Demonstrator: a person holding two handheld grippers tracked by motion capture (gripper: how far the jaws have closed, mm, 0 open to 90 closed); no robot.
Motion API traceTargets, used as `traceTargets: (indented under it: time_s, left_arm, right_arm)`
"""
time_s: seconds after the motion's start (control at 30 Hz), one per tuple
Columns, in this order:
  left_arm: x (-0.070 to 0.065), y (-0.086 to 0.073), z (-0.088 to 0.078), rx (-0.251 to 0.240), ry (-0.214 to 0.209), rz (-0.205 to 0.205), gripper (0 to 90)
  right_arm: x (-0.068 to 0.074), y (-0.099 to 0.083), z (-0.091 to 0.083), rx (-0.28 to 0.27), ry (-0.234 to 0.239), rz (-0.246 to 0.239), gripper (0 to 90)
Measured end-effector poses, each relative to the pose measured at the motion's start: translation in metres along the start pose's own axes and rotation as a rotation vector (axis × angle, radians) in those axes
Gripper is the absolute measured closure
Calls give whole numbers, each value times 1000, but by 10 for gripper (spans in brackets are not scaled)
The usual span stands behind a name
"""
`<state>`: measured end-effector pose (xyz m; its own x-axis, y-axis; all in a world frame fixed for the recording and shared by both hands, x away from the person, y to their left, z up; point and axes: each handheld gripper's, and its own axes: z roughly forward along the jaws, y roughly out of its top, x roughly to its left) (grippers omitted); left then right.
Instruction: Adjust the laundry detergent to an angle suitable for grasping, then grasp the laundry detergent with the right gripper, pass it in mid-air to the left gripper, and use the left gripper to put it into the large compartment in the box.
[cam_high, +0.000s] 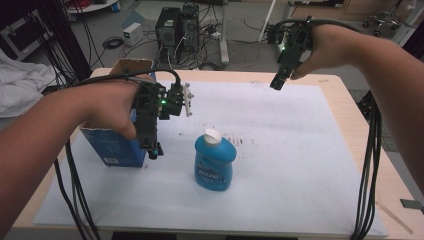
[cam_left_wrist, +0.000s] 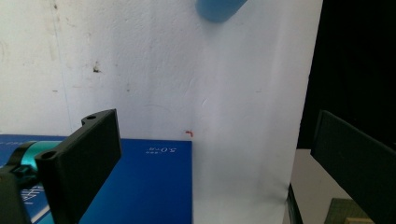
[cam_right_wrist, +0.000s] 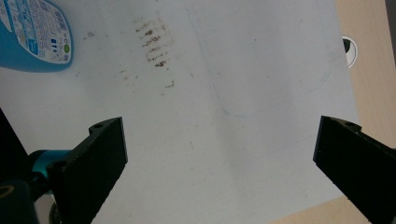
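A blue bottle (cam_high: 215, 162) with a white cap stands upright in the middle of the white sheet (cam_high: 280, 150). A blue carton (cam_high: 112, 147) with brown open flaps stands at the left. My left gripper (cam_high: 152, 146) hangs open beside the carton's right face, jaws pointing down. In the left gripper view its jaws (cam_left_wrist: 212, 126) stand wide apart over the carton (cam_left_wrist: 144, 182) and the sheet, with the bottle (cam_left_wrist: 219, 9) at the top edge. My right gripper (cam_high: 278, 81) is raised at the back right, open and empty. Its own view shows the gripper (cam_right_wrist: 219, 130) above bare sheet, the bottle (cam_right_wrist: 32, 37) at upper left.
Brown smudges (cam_right_wrist: 154, 44) mark the sheet behind the bottle. The wooden table (cam_high: 350, 100) shows around the sheet, with a round sticker (cam_right_wrist: 349, 46) near its right edge. Black cables (cam_high: 367, 175) hang along the table's right side. Computer towers (cam_high: 177, 27) and wires lie on the floor beyond.
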<state>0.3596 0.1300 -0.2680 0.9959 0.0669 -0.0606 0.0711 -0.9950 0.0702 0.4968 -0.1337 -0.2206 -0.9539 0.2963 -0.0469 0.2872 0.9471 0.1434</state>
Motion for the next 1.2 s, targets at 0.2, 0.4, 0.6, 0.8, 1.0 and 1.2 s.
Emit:
traceTargets:
  time_s: [0.2,0.4,0.6,0.8,1.0,1.2]
  left_arm:
    - [-1,1,1,2,0,4,18]
    - [-4,3,-2,-2,11,9,18]
    - [-4,2,-3,-13,14,-4,18]
    - [-5,5,0,-3,10,4,18]
    - [-5,5,-1,-5,14,4,18]
    - [-9,8,-2,-8,19,15,18]
  right_arm:
    - [4,-1,-2,2,-10,-6,21]
    - [12,-3,-5,-11,-19,-15,21]
    - [20,-13,-4,-51,-9,-21,21]
    - [33,-32,0,-111,24,-10,21]
    - [47,-57,10,-187,37,8,21]
    - [68,-77,25,-278,68,17,20]
